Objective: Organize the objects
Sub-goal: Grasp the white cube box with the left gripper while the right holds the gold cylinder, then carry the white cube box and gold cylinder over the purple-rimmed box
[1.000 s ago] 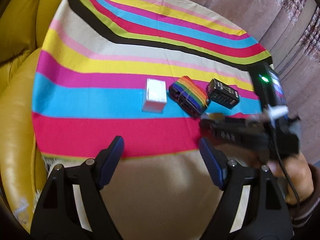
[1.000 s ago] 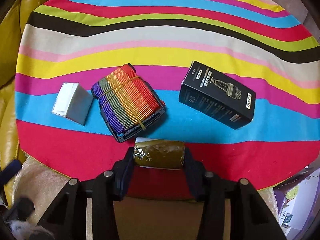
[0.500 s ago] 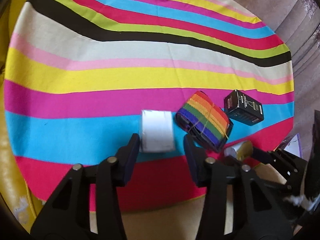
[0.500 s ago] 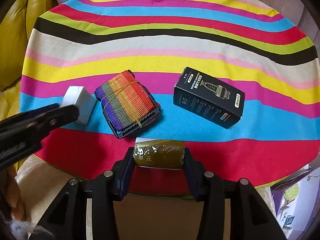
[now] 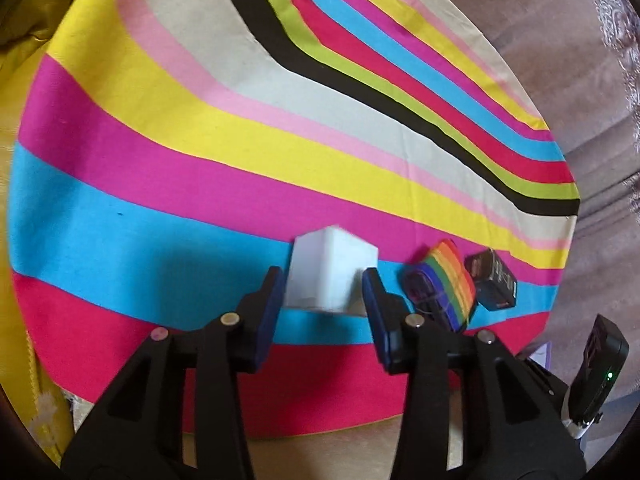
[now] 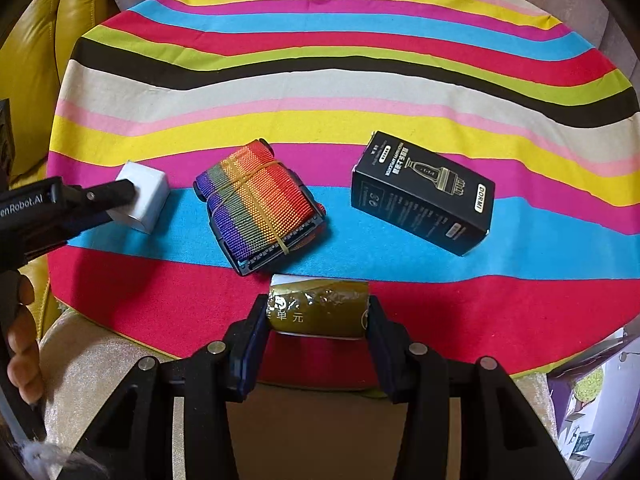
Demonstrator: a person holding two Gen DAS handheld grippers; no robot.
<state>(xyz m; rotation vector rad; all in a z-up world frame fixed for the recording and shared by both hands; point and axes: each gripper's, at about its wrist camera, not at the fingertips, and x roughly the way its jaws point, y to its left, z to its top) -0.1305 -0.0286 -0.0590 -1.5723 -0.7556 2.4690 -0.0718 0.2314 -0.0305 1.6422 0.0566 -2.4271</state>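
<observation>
A small white box (image 5: 328, 272) sits between the blue pads of my left gripper (image 5: 323, 280), which touch both its sides. The jaws are opening slightly, and the box looks tilted. From the right wrist view, the left gripper (image 6: 120, 196) reaches in from the left onto the white box (image 6: 146, 194). My right gripper (image 6: 318, 312) is shut on a gold foil packet (image 6: 320, 308) above the red stripe near the front edge. A rolled rainbow strap (image 6: 256, 204) and a black carton (image 6: 420, 192) lie on the blue stripe, right of the white box.
A striped tablecloth (image 6: 320, 80) covers the round table. A yellow leather sofa (image 6: 32, 60) stands along the left. A hand (image 6: 22, 344) holds the left gripper's handle at the left edge. The far half of the cloth bears nothing.
My left gripper moved forward over the table edge to the white box and closed around it; the box now looks tipped. The right gripper and its gold packet stayed put.
</observation>
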